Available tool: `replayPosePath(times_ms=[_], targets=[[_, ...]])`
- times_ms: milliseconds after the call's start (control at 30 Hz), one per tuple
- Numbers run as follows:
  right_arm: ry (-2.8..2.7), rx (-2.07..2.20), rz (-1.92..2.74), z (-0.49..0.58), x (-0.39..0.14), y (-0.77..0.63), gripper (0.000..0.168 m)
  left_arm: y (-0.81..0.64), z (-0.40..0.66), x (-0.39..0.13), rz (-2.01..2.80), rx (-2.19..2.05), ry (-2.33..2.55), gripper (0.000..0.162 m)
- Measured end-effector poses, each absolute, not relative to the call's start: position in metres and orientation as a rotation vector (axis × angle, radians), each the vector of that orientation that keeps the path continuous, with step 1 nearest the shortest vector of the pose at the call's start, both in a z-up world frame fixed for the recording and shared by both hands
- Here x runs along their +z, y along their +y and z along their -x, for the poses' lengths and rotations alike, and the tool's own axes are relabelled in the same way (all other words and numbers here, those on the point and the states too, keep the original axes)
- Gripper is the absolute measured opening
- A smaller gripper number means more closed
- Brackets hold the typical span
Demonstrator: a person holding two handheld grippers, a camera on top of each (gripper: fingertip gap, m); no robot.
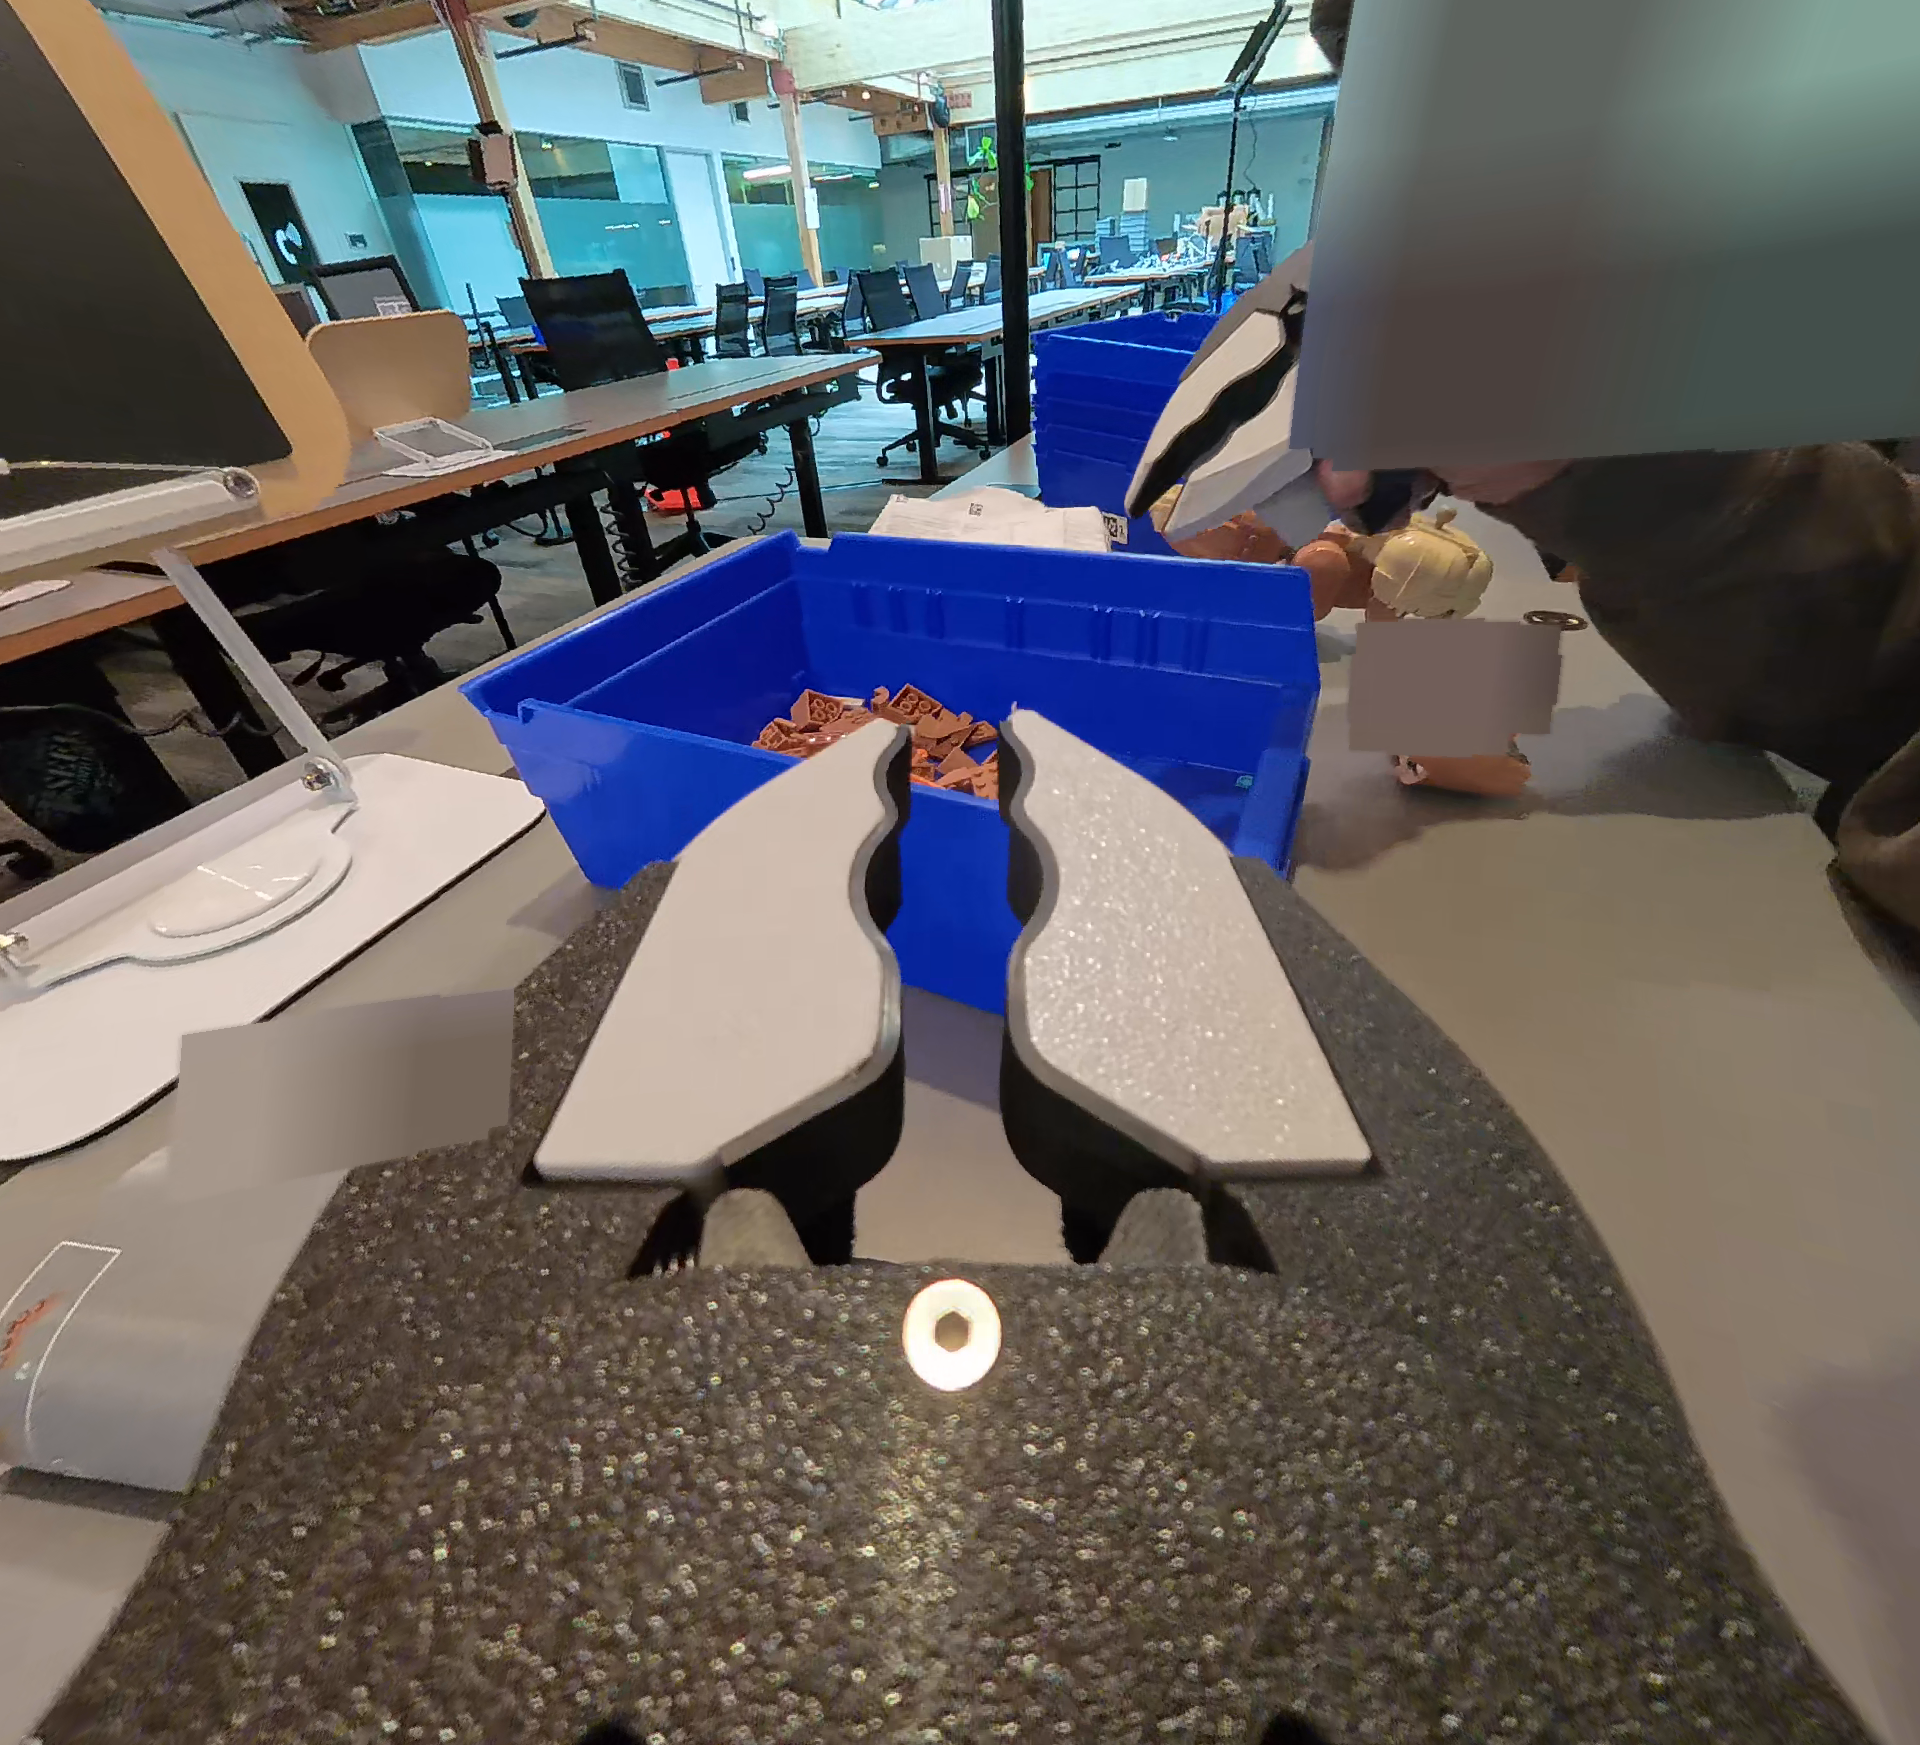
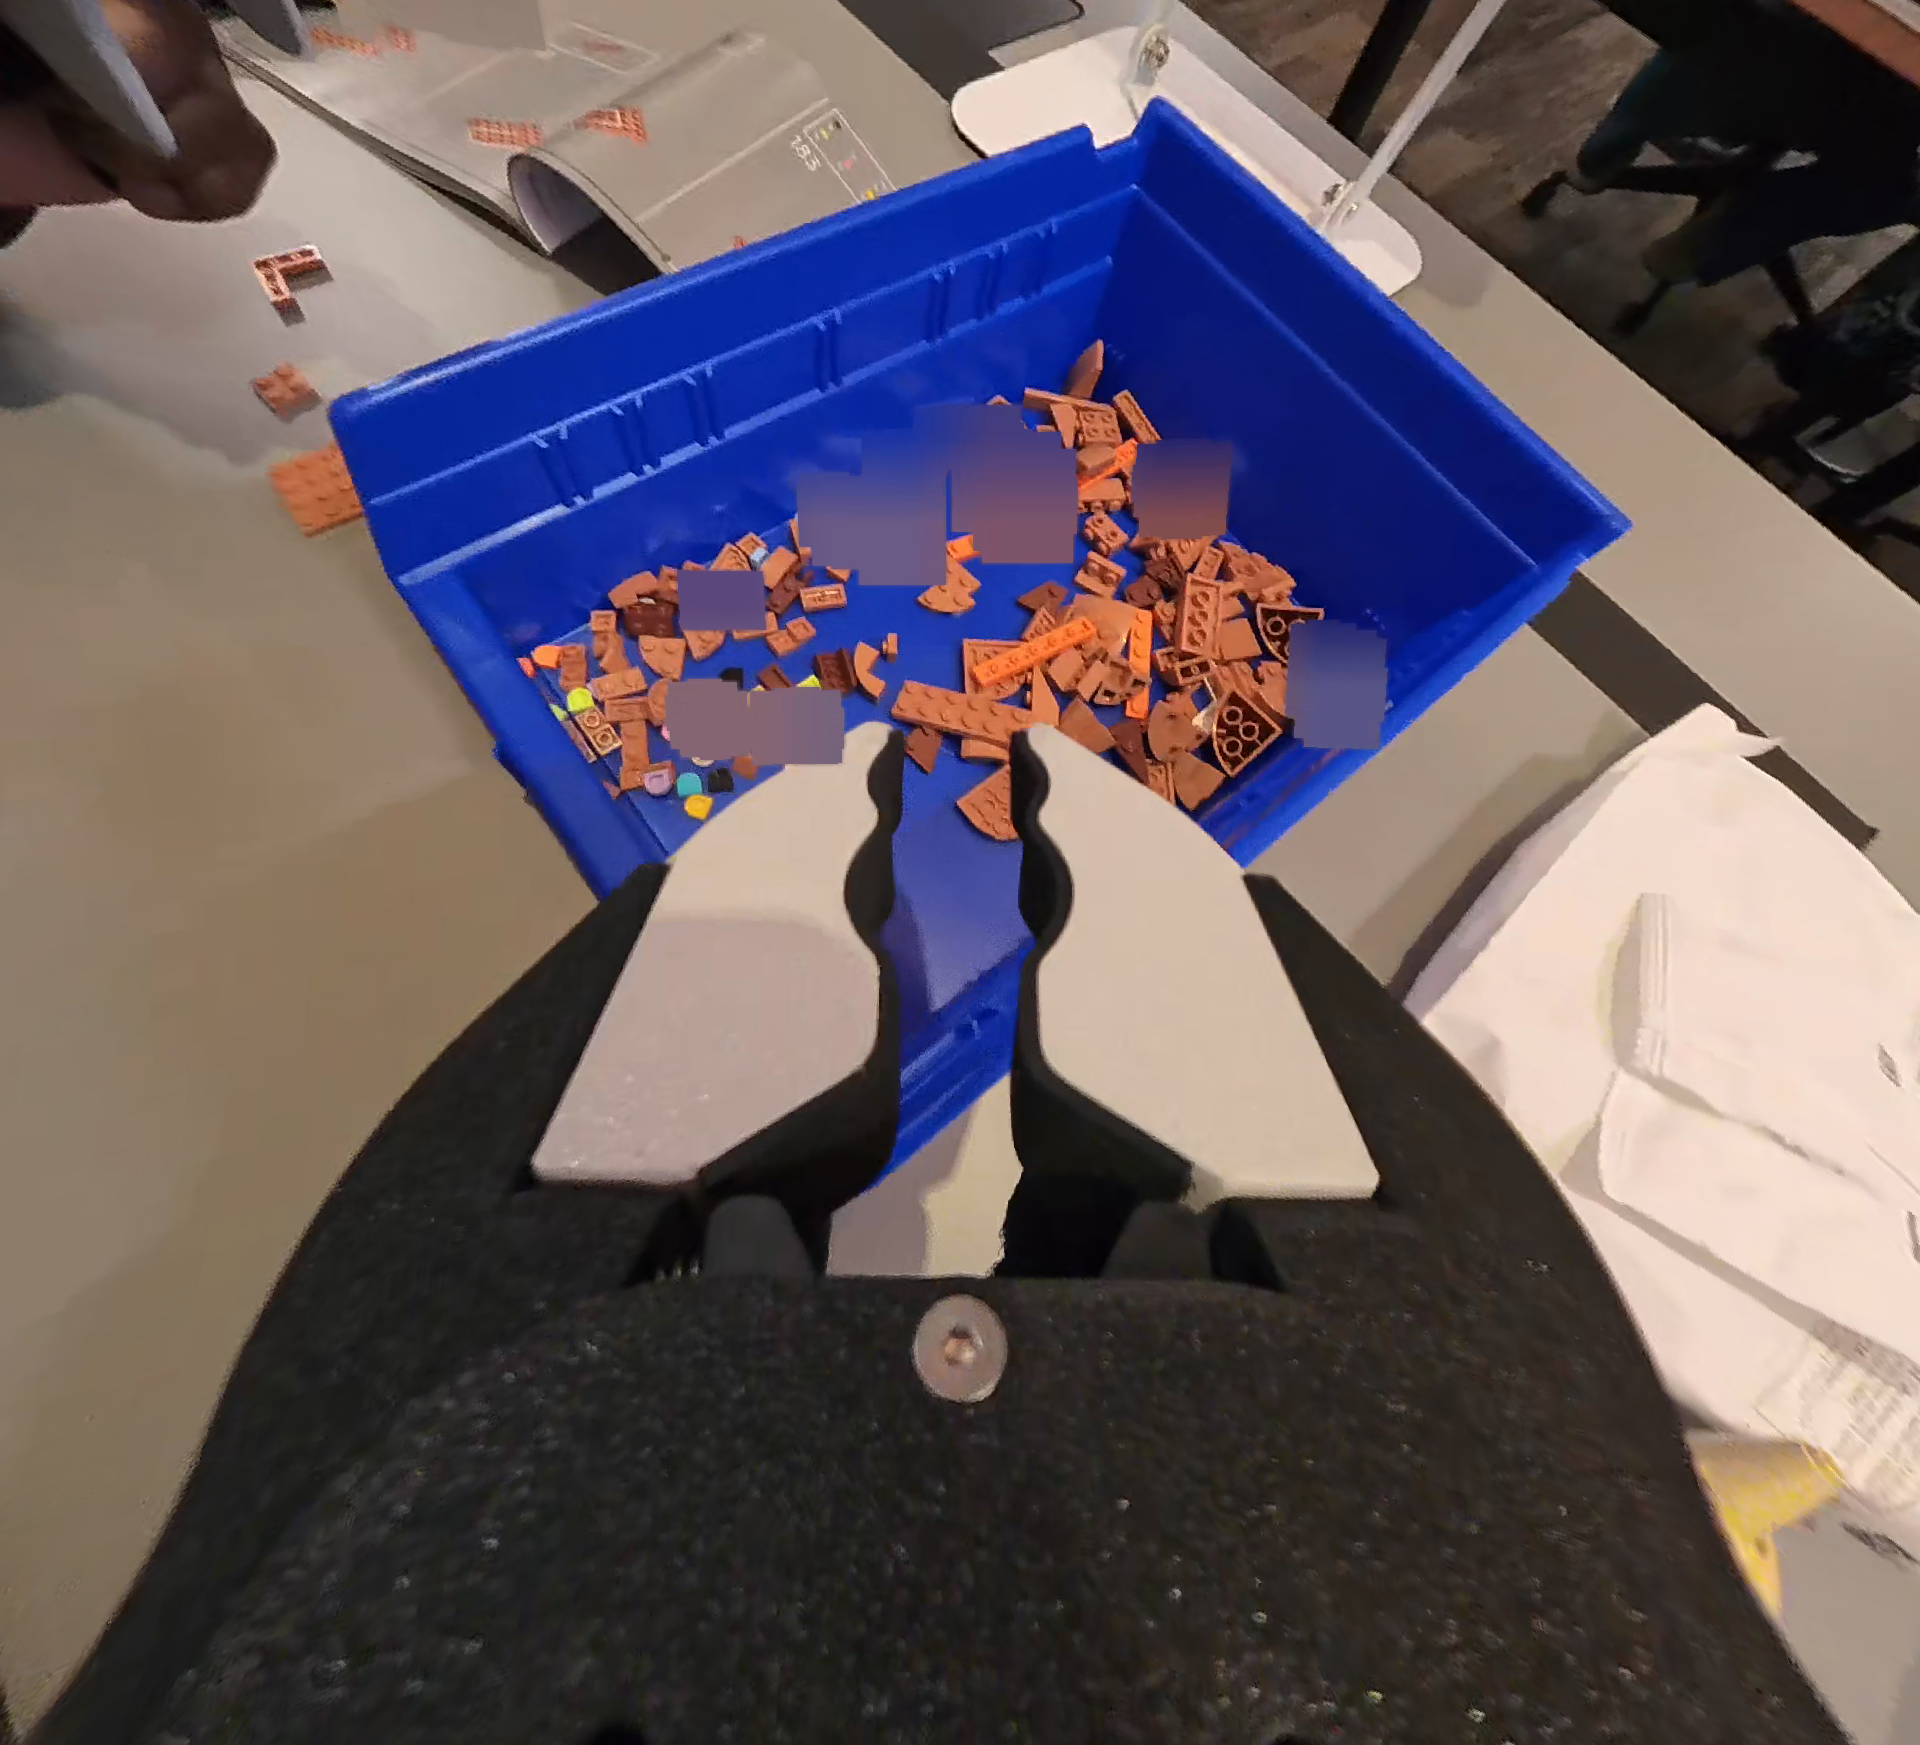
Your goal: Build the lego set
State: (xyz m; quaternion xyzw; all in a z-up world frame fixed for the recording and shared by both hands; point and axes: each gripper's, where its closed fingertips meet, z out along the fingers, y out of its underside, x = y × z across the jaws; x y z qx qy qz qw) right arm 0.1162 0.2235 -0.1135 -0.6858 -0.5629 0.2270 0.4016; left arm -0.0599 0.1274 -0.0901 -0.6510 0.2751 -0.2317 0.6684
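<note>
A blue bin [image 1: 1039,615] stands on the grey table and holds a pile of brown and orange lego pieces [image 1: 831,724]. My left gripper [image 1: 956,727] is open and empty, low in front of the bin's near wall. My right gripper [image 2: 956,739] is open and empty, hovering over the near edge of the bin [image 2: 831,365], just above the pieces [image 2: 1143,646]. It also shows in the left wrist view [image 1: 1148,500], beyond the bin's right side. A partly built model with a cream part [image 1: 1434,568] and an orange-brown part [image 1: 1465,773] stands right of the bin.
An open instruction booklet [image 2: 644,137] lies behind the bin. Three loose brown pieces lie left of it: an L-shaped one [image 2: 286,272], a small one [image 2: 283,386] and a plate [image 2: 312,490]. White paper bags [image 2: 1714,1072] lie at the right. A white stand base [image 2: 1091,95] sits by the table edge. My right tips are about 30 cm from the plate [image 2: 312,490], my left tips only 15 cm.
</note>
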Motion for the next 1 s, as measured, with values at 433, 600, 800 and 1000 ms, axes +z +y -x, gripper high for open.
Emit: replayPosePath(times_ms=[433, 600, 800, 1000], targets=[[-1.434, 0.678, 1.671, -0.111, -0.125, 0.216, 0.018, 0.137, 0.054, -0.113, 1.523, -0.549, 0.625, 0.015], [-1.416, 0.662, 1.668, -0.118, -0.118, 0.217, 0.018, 0.136, 0.052, -0.112, 1.522, -0.551, 0.629, 0.015], [-1.453, 0.388, 1.7, -0.167, -0.096, 0.239, 0.019, 0.132, 0.054, -0.104, 1.504, -0.548, 0.624, 0.015], [-1.504, 0.254, 1.88, -0.24, -0.095, 0.335, 0.026, 0.128, 0.05, -0.097, 1.48, -0.546, 0.634, 0.015]])
